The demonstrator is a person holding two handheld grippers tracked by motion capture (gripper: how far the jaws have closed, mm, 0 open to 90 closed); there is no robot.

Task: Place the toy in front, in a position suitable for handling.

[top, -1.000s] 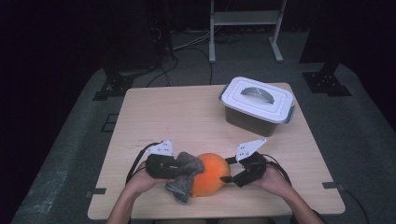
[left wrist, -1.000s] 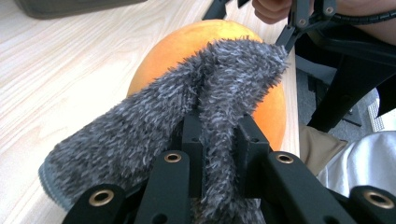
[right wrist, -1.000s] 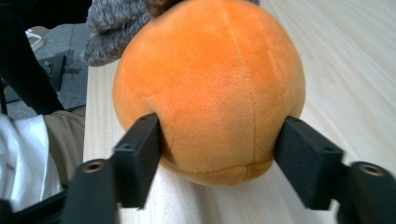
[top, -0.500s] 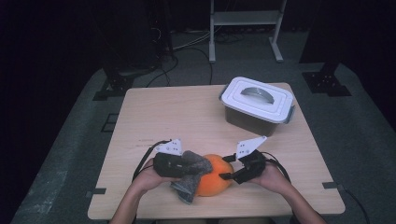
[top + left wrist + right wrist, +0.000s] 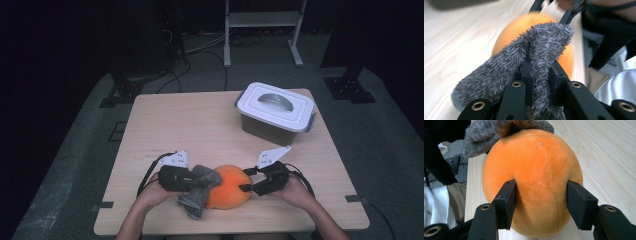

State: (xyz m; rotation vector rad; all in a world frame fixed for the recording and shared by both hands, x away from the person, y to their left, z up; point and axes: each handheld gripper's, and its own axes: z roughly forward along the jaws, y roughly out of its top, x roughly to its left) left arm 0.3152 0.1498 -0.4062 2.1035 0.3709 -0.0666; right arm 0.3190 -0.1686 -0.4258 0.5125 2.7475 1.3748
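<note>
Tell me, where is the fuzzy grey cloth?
High view: the grey cloth is at the table's near edge, draped against the orange plush ball's left side, pinched in the left gripper.

Dark room, grey carpeted floor (image 5: 75, 165), light wooden table (image 5: 200, 125), white metal stand (image 5: 262, 20) behind, black cables (image 5: 200, 50)

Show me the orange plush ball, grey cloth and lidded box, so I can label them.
orange plush ball (image 5: 536, 177): right gripper view, front face.
grey cloth (image 5: 506, 62): left gripper view, fuzzy fold.
lidded box (image 5: 276, 106): high view, white lid.
</note>
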